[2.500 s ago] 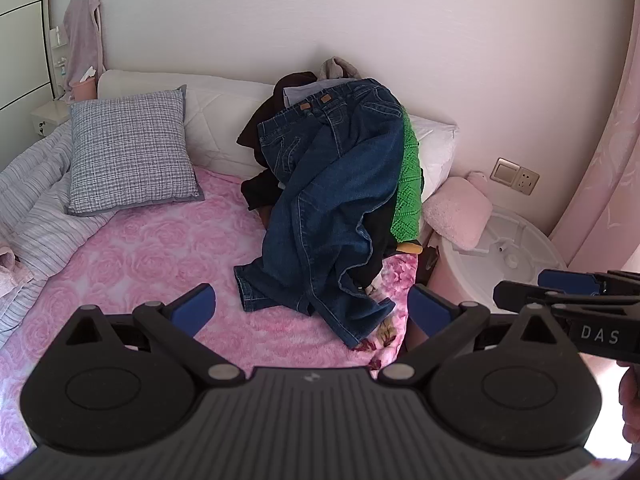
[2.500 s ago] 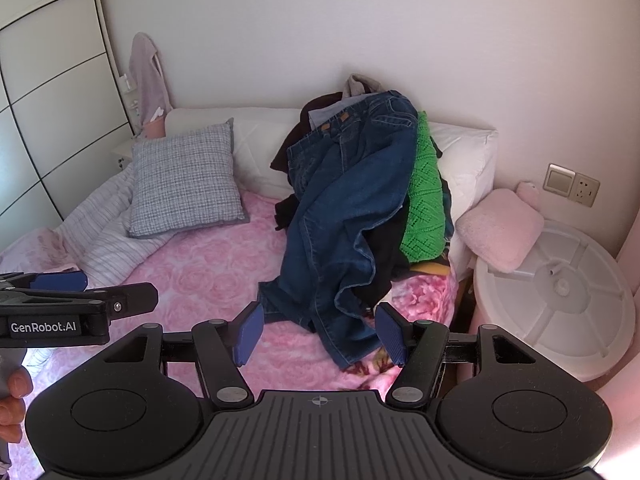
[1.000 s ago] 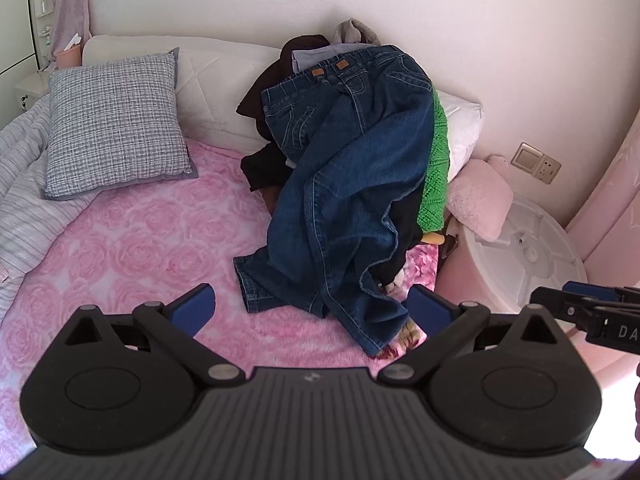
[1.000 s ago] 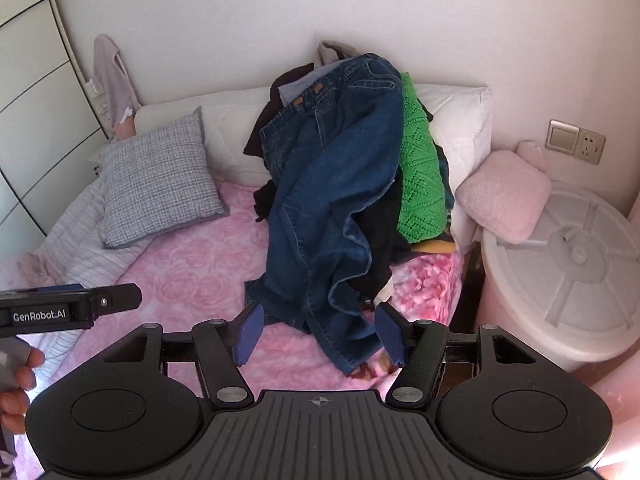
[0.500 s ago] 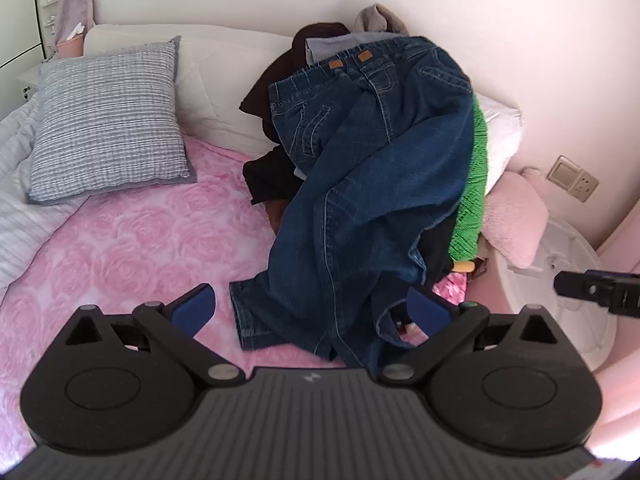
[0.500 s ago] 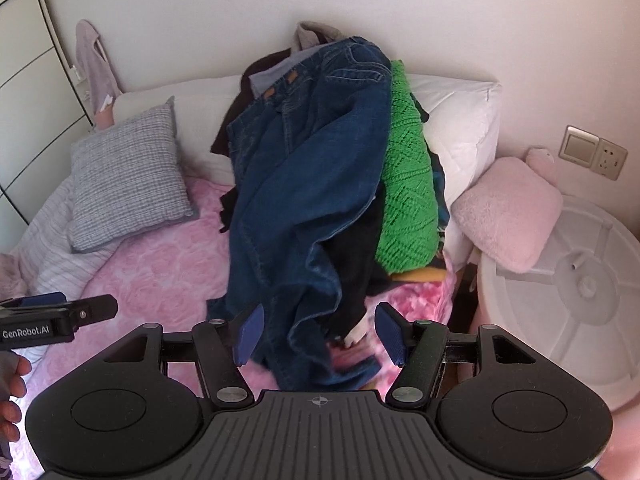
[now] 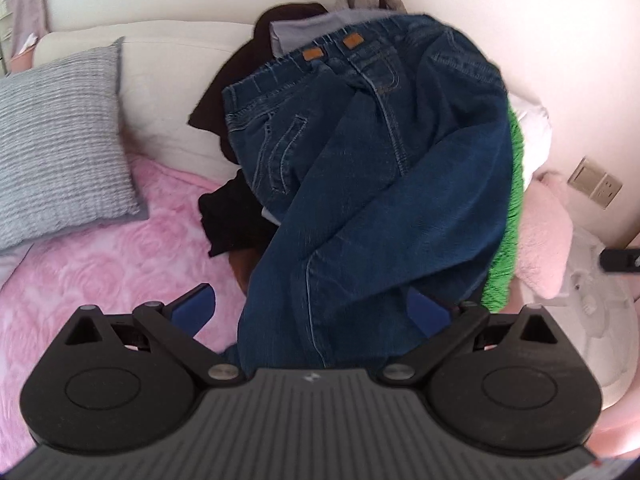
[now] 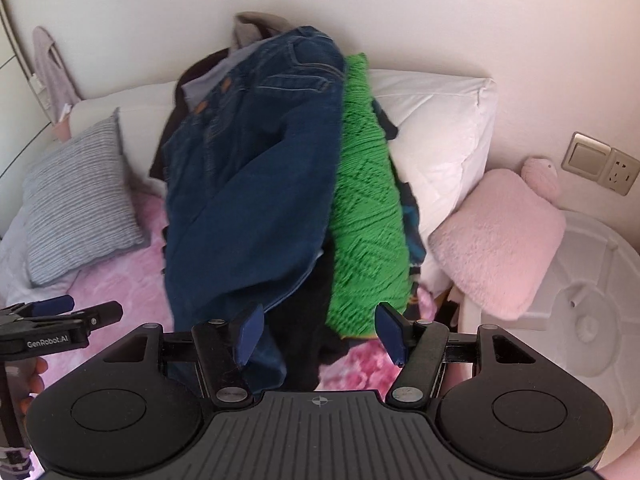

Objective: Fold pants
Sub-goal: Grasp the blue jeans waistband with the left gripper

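Dark blue jeans (image 7: 380,184) lie draped over a heap of clothes at the head of the bed, waistband at the top and legs trailing down onto the pink bedspread (image 7: 100,260). My left gripper (image 7: 310,310) is open wide, close over the lower leg of the jeans, which shows between its blue pads without touching them. The right wrist view shows the same jeans (image 8: 248,184) from the right. My right gripper (image 8: 322,334) is open too, over the edge of the jeans and a black garment. The left gripper (image 8: 60,320) also appears there at the lower left, held by a hand.
A green knit (image 8: 364,216) and black clothes sit in the same heap. A grey pillow (image 7: 56,140) lies left, a white pillow (image 8: 436,136) behind. A pink cushion (image 8: 496,240) rests on a round white tub (image 8: 592,300) at the right, under a wall socket (image 8: 600,164).
Both grippers have come forward and lower toward the clothes heap, so the jeans now fill both views. Both sets of jaws stay equally wide and hold nothing.
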Demonstrator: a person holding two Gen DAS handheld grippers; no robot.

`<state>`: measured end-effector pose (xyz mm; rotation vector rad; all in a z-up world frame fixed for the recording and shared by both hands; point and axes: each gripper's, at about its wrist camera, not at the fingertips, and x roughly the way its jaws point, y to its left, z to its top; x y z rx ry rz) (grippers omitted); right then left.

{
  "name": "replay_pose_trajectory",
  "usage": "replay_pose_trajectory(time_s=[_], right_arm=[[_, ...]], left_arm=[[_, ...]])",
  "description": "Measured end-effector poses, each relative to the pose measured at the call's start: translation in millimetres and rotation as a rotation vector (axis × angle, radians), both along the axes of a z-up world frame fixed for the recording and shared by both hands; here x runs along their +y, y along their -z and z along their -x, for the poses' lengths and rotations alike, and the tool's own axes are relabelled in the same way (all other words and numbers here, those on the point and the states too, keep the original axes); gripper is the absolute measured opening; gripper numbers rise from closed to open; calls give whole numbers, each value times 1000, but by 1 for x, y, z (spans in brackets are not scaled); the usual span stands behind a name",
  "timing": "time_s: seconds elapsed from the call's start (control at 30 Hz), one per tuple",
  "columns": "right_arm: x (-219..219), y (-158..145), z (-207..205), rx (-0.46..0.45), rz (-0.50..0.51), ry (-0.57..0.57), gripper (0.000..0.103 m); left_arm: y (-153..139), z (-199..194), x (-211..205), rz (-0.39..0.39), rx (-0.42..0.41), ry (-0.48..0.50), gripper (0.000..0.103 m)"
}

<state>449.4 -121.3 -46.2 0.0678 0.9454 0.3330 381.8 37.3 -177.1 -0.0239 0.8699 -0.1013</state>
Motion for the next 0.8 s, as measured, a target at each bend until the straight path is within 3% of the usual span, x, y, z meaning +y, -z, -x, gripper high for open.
replay_pose_trajectory(time_s=[0.23, 0.43, 0.67, 0.73, 0.77, 0.8], right_arm=[[-18, 16, -47, 43, 27, 61, 59], [-29, 32, -76, 84, 48, 101, 59], [-37, 46, -103, 120, 50, 146, 59], [-36, 47, -108, 121, 47, 151, 59], [-35, 47, -111, 120, 49, 152, 59], [-33, 47, -113, 116, 49, 150, 59]], left_arm=[[44, -48, -4, -44, 14, 98, 101], [87, -73, -11, -68, 26, 240, 102], [112, -82, -7, 11, -6, 348, 100], [112, -81, -4, 44, -16, 380, 78], [111, -81, -3, 56, -14, 378, 74], [109, -81, -1, 66, -8, 370, 63]])
